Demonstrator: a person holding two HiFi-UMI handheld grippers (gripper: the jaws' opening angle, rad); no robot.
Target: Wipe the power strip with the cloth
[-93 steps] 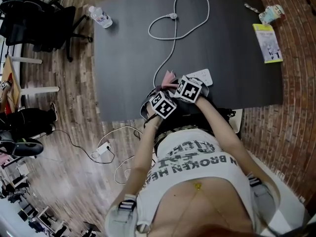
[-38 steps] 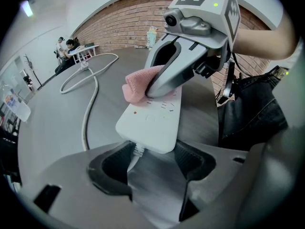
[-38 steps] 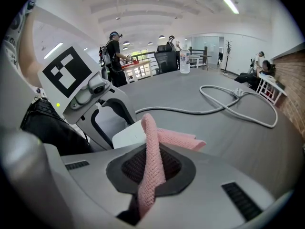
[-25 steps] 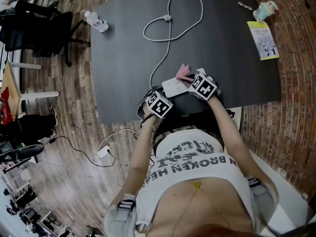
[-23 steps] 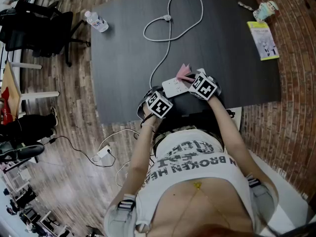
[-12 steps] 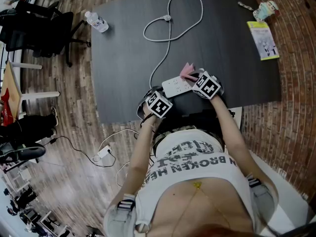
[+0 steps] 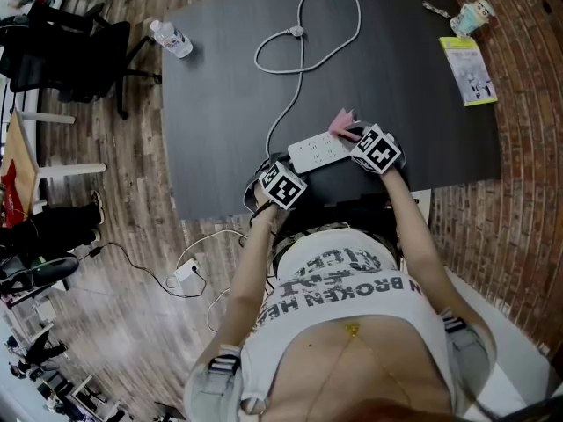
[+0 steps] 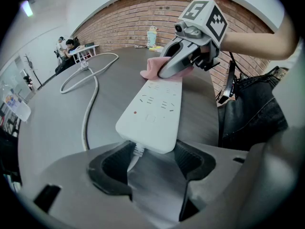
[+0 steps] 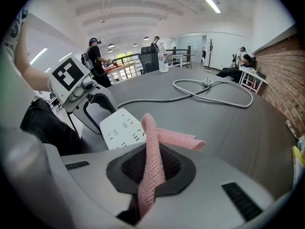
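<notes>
Round your work the counter [image 7: 220,104] is sparsely set. A water bottle [image 7: 171,38] lies at its far left corner. A yellow-edged booklet [image 7: 471,72] and a small pale cup [image 7: 470,17] sit at the far right, well apart from your hands. The white cord [image 7: 303,33] loops across the far middle and runs back to the power strip [image 7: 318,152], which lies flat near the front edge.

Your left gripper [image 8: 152,161] has its jaws partly apart, clamped on the strip's cord end, and the cord passes down between them. Your right gripper [image 9: 151,168] has its jaws nearly together, pinching the pink cloth [image 9: 164,140]. The cloth's free end lies over the strip's far end.

The counter is dark grey and matte. It stands on a wood-plank floor [image 7: 132,323] beside a brick wall [image 8: 143,20]. A black office chair [image 7: 70,51] stands off the left corner, and a white adapter [image 7: 185,266] with thin cables lies on the floor.

The right gripper hides part of the strip's far end in the left gripper view. Your body hides the counter's front edge in the head view. The booklet's print is too small to read.
</notes>
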